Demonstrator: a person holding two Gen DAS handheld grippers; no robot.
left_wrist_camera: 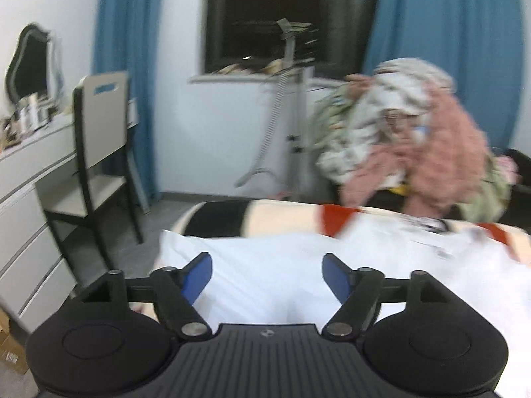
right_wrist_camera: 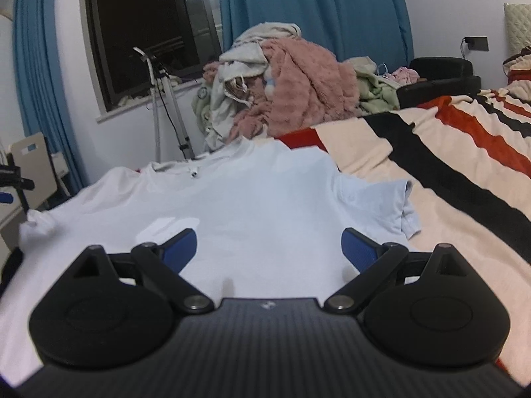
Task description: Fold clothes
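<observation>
A white T-shirt (right_wrist_camera: 252, 205) lies spread flat on the striped blanket (right_wrist_camera: 458, 172), collar (right_wrist_camera: 186, 169) at the far end and one short sleeve (right_wrist_camera: 391, 205) out to the right. My right gripper (right_wrist_camera: 268, 245) hovers open over the shirt's near part, nothing between its blue pads. In the left wrist view the same white T-shirt (left_wrist_camera: 265, 275) fills the foreground, and my left gripper (left_wrist_camera: 267, 272) stands open above its left side, holding nothing. That view is blurred by motion. The left gripper's tip (right_wrist_camera: 13, 185) shows at the far left edge of the right wrist view.
A heap of clothes (right_wrist_camera: 285, 93) in pink, white and green is piled beyond the bed's far end. A metal stand (right_wrist_camera: 166, 109) rises under the dark window (right_wrist_camera: 146, 33). A chair (left_wrist_camera: 99, 152) and white dresser (left_wrist_camera: 26, 205) stand left of the bed.
</observation>
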